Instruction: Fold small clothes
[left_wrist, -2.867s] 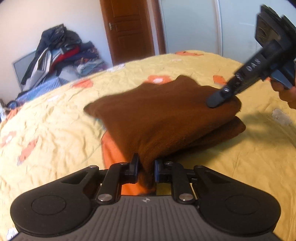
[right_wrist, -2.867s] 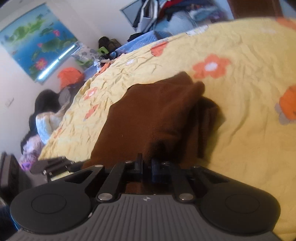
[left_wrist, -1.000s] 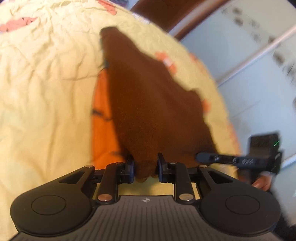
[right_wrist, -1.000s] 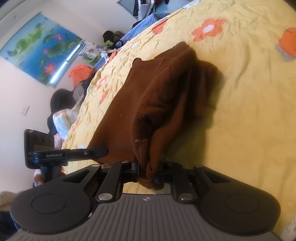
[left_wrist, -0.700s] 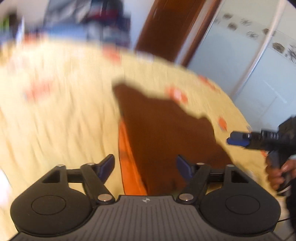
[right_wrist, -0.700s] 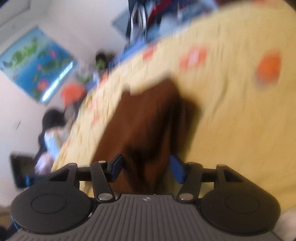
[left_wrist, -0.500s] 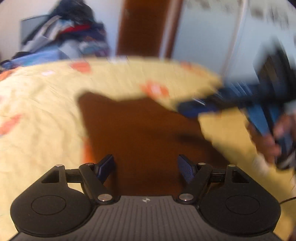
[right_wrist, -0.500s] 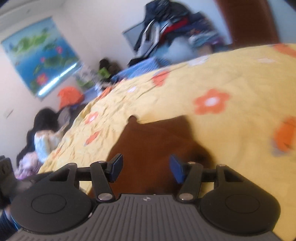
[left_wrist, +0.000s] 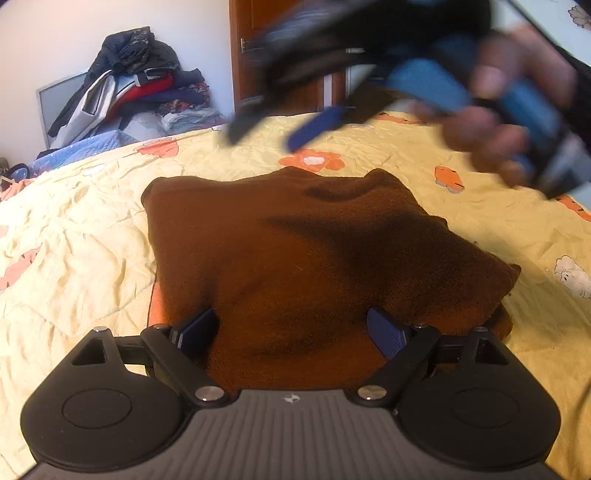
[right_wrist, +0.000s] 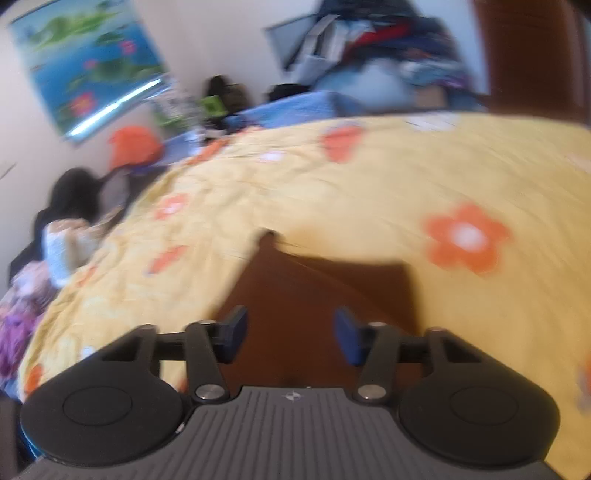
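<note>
Left wrist view: one folded brown garment (left_wrist: 295, 254) lies on the yellow flowered bed (left_wrist: 74, 243), an orange layer (left_wrist: 157, 306) peeking out at its left edge. The left gripper (left_wrist: 291, 332) is spread wide, its two blue-padded fingers either side of the garment's near edge, clamping nothing. The right gripper (left_wrist: 284, 129) shows blurred above the garment's far side, held in the right hand (left_wrist: 506, 122), fingers parted and empty. One heap of clothes (left_wrist: 136, 85) sits by the wall beside one wooden door (left_wrist: 280, 74). Right wrist view, blurred: that gripper's two fingers stand wide apart above the brown garment; one blue poster (right_wrist: 88, 66) hangs on the wall
</note>
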